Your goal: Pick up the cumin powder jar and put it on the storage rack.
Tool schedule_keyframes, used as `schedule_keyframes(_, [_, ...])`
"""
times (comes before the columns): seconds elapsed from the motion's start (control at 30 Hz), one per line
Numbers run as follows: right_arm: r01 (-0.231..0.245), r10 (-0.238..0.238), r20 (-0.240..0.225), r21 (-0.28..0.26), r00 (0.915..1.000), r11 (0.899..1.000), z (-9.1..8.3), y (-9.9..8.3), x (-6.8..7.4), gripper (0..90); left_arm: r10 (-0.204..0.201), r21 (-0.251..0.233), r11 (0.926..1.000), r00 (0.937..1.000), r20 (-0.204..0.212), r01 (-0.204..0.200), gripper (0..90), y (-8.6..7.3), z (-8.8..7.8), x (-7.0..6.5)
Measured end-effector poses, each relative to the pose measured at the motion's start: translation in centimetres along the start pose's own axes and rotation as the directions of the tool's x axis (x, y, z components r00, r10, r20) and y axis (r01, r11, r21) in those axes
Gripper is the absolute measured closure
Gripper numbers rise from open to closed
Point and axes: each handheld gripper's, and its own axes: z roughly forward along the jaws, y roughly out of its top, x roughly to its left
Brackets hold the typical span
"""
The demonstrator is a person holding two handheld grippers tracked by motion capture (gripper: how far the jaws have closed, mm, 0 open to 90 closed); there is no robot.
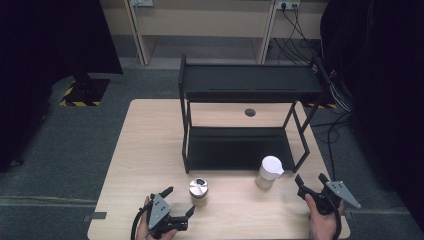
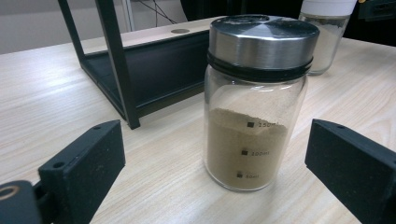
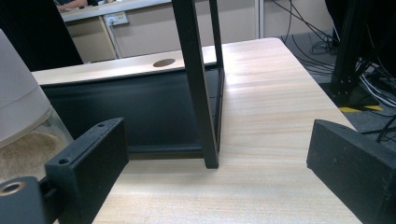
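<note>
The steel-lidded glass jar [image 2: 256, 100], half full of tan powder, stands on the worktop [image 1: 150, 150] at the rack's [image 1: 245, 85] 7 o'clock, framed by the left gripper [image 1: 176, 206] with jaws spread; likely rigid, slick, breakable, best pinched mid-body.

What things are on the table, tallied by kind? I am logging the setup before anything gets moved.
Glass jars of powder: 2, the metal-lidded jar and the white-lidded jar
Black two-tier racks: 1, the rack
Hand-held grippers: 2, the left gripper and the right gripper, both open
Total: 5
</note>
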Motion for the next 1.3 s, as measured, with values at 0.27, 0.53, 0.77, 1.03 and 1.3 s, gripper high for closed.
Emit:
schedule_keyframes(0.27, [0.008, -0.008, 0.001, 0.007, 1.0, 1.0, 0.1, 0.1, 0.1, 5.6, 0.009, 0.019, 0.9998, 0.9995, 0.032, -0.009, 4.0, 0.5, 0.8, 0.3])
schedule_keyframes(0.53, [0.01, -0.01, 0.0, 0.011, 0.9999, 1.0, 0.1, 0.2, 0.1, 5.6, 0.008, 0.045, 0.9989, 0.9983, 0.058, -0.011, 4.4, 1.2, 1.9, 0.8])
schedule_keyframes(0.77, [0.016, -0.016, -0.001, 0.015, 0.9999, 1.0, 0.2, 0.3, 0.2, 5.6, 0.032, 0.066, 0.9972, 0.9972, 0.067, -0.037, 5.1, 1.8, 2.8, 0.2])
schedule_keyframes(1.03, [0.017, -0.017, -0.005, 0.019, 0.9998, 1.0, 0.3, 0.3, 0.3, 5.6, 0.029, 0.081, 0.9961, 0.997, 0.071, -0.034, 5.8, 2.4, 3.8, 0.0])
schedule_keyframes(1.3, [0.017, -0.017, -0.009, 0.017, 0.9998, 1.0, 0.3, 0.3, 0.2, 5.6, 0.023, 0.099, 0.9946, 0.9974, 0.069, -0.03, 11.0, 2.9, 5.0, -0.3])
